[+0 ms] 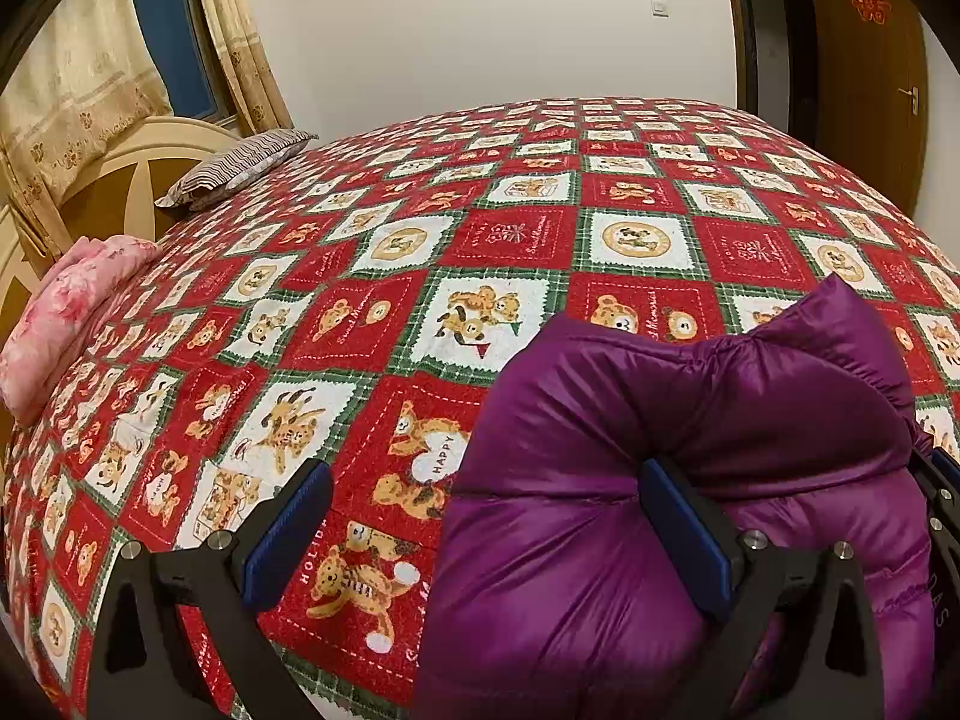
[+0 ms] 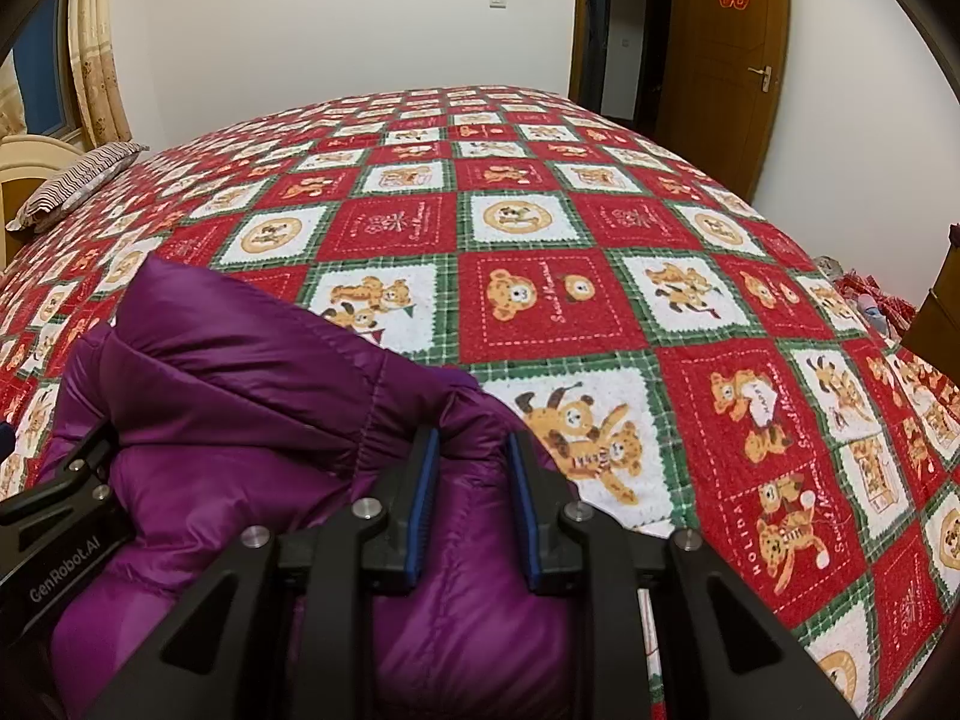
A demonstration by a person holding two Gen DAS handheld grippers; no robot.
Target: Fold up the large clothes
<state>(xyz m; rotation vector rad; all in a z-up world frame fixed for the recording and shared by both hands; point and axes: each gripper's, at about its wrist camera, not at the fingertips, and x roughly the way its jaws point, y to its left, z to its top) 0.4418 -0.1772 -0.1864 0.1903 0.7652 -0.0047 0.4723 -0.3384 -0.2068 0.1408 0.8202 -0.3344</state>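
A big bed (image 1: 510, 252) fills the room, covered with a red, white and green blanket (image 2: 540, 300) full of little bears. Behind it are a pale wall, a brown door (image 2: 720, 60) with a red paper sign, and yellow curtains (image 1: 72, 90) by a window. A striped pillow (image 1: 240, 162) lies at the head of the bed, and a pink folded cover (image 1: 66, 318) sits near it at the edge.

A puffy purple jacket (image 2: 270, 408) lies bunched up on the near side of the bed, on top of the blanket.

The right gripper (image 2: 471, 450) has its two fingers close together, with a fold of the purple jacket squeezed between the blue pads (image 2: 423, 492). It has hold of the jacket.

The left gripper (image 1: 486, 480) has its fingers wide apart. One blue pad hangs over the bear blanket, and the other pad (image 1: 684, 528) presses into the side of the jacket. Nothing is pinched between them, so it holds nothing.

The two grippers sit side by side, with the jacket bulging up between them. The black arm of the left one shows at the left edge of the right camera's view.
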